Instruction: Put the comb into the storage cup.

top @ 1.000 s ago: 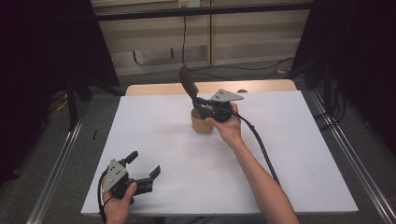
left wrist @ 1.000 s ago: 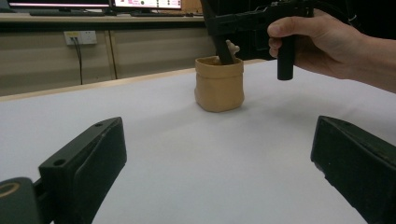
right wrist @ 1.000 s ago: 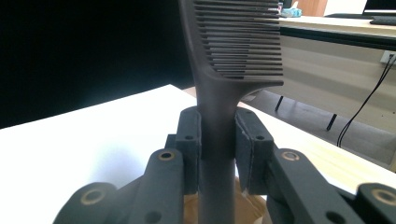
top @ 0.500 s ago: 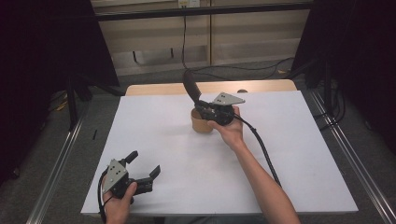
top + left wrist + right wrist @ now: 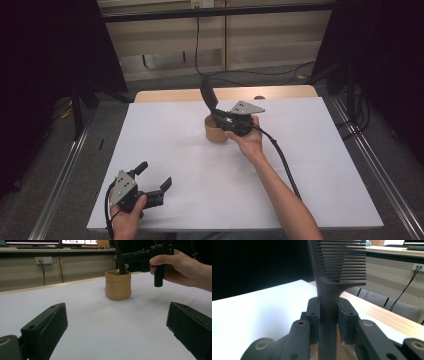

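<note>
The right gripper view is revealing the comb's (image 5: 342, 262) teeth; the right gripper (image 5: 329, 312) is clamping its handle above the pot (image 5: 216, 131).

The comb (image 5: 332, 277) is looking like matt dark plastic, its teeth smooth and evenly moulded, and the right gripper (image 5: 329, 312) clamping its handle is showing matt black plastic jaws with brass-coloured rivets and, in the high view, a dull grey metal plate on top. The small tan pouch (image 5: 118, 285) is appearing soft and slightly wrinkled, like matt paper or faux leather, though which one is not showing clearly. The table (image 5: 175, 150) is wearing a smooth matt white sheet over pale wood, and the left gripper (image 5: 150, 182) is showing the same matt black plastic.
</note>
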A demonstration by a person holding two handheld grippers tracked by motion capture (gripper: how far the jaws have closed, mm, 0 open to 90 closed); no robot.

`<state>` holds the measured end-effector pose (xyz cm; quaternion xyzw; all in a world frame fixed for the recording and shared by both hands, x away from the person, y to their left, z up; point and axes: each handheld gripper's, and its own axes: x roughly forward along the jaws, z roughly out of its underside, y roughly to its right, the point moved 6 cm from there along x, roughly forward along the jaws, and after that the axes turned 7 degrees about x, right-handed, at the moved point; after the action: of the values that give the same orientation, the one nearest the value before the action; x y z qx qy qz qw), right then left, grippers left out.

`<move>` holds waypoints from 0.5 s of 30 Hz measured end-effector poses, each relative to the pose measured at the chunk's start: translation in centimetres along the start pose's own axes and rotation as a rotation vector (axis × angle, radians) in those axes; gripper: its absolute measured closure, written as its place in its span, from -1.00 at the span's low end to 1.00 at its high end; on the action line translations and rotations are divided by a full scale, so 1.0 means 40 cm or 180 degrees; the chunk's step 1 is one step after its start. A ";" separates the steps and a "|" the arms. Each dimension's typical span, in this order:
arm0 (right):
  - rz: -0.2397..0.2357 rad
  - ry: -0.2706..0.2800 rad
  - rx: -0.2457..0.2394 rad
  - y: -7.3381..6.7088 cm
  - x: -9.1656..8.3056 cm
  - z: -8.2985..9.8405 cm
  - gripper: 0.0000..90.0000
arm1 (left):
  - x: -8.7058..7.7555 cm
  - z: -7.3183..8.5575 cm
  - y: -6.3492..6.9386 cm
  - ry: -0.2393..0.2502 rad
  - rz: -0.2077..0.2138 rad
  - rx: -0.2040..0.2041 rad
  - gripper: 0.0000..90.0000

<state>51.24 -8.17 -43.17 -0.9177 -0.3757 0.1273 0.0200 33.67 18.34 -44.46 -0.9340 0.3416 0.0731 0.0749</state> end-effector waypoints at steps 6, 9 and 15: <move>0.0005 -0.0056 -0.0020 -0.002 0.001 0.009 0.61 | -0.001 -0.001 0.000 0.0010 0.0004 -0.0012 -0.92; -0.0002 -0.0073 0.0004 0.002 0.003 0.021 0.61 | 0.000 0.000 0.000 0.0001 0.0005 -0.0017 -0.93; -0.0001 -0.0070 0.0030 0.003 0.004 0.021 0.61 | -0.001 -0.001 0.000 0.0010 0.0007 -0.0009 -0.93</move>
<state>51.22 -8.20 -44.04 -0.9161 -0.3755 0.1392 0.0202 33.63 18.36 -44.41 -0.9339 0.3426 0.0723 0.0730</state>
